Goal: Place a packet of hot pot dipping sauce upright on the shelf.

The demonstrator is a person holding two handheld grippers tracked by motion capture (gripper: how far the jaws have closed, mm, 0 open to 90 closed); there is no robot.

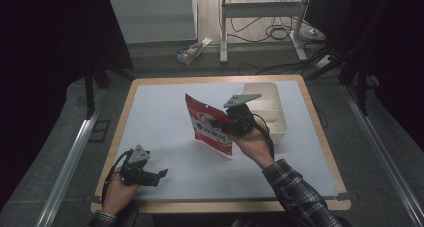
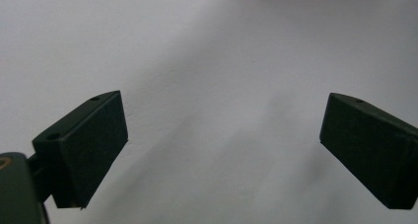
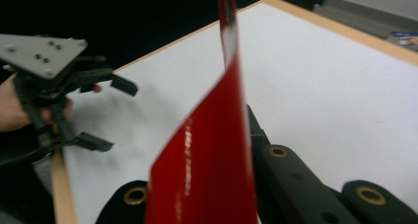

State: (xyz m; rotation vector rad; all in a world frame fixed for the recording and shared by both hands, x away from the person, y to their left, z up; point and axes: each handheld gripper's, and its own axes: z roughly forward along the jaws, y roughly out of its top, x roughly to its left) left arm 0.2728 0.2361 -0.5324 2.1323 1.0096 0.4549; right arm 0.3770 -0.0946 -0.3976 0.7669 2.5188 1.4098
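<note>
- Dim room, black drapes at the sides; white sheet over a wood-edged worktop (image 1: 150,117), cream tray (image 1: 278,118) at the far right.
- Right gripper (image 1: 235,121) holds a red packet (image 1: 210,124) off the sheet, jaws pinching its right edge; in the right gripper view the packet (image 3: 207,160) stands edge-on between them.
- Packet looks light, a thin glossy film bag with soft fill. Judged slippery and floppy: it hangs tilted from the pinch and could swing or slide out.
- Best hold is likely the flat sealed edge, not the puffed middle, which might crush.
- Left gripper (image 1: 150,174) sits low, well apart from the packet, jaws spread over bare sheet, nothing between them.
</note>
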